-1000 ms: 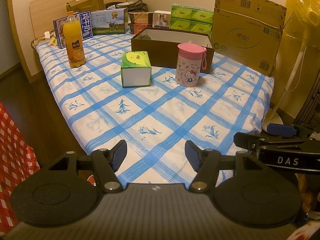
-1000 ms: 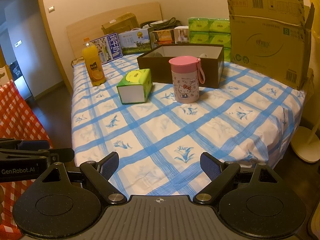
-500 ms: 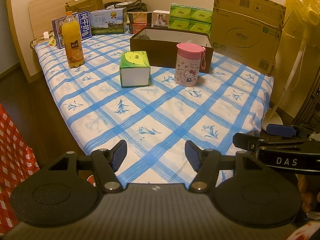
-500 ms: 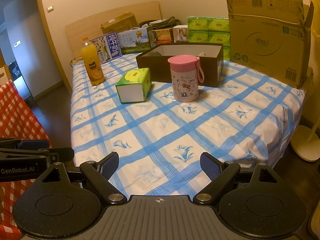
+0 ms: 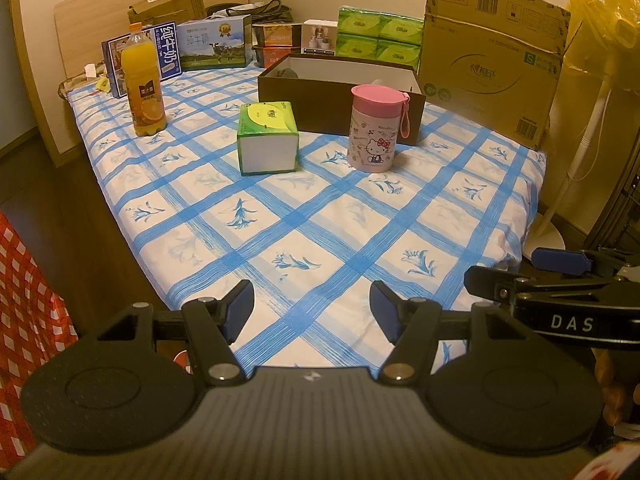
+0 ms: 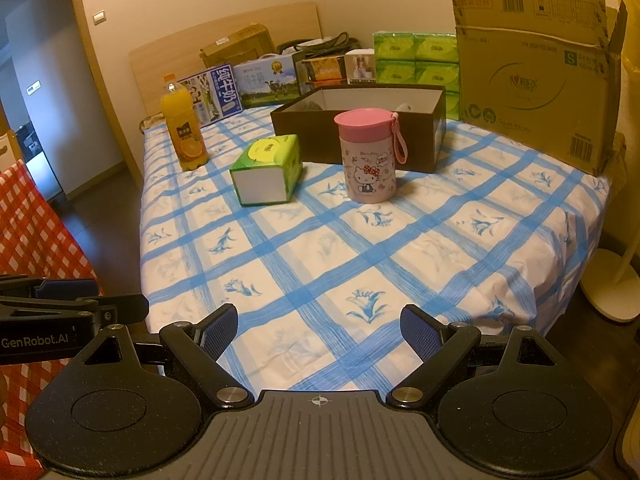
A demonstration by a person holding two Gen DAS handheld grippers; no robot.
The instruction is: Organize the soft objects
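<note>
Left wrist view: I have the left gripper (image 5: 312, 307) hanging over the near edge of the bed (image 5: 360, 224), its jaws apart with only the blue-checked sheet between them. My landmark is the open brown box (image 5: 340, 100) at the far middle of the bed. The green tissue pack (image 5: 267, 138), which I take as the soft thing to organize, lies just in front of the box and toward its left end, not touching it as far as I can tell. The pink-lidded cup (image 5: 376, 128) stands upright just in front of the box's right end. The orange juice bottle (image 5: 143, 80) stands well to the left of the box. Something grey shows inside the box at its far left corner, too small to name.

Right wrist view: the right gripper (image 6: 319, 334) also sits at the near edge, jaws wide apart and empty. The tissue pack (image 6: 267, 170) lies in front of the box (image 6: 360, 120) at its left, the cup (image 6: 370, 156) in front of its middle. A pale object peeks over the box's inner right side.

My judgement: 1 soft pack is left outside, both tools are far from it, and the reach, grasp and placing are all undone.
</note>
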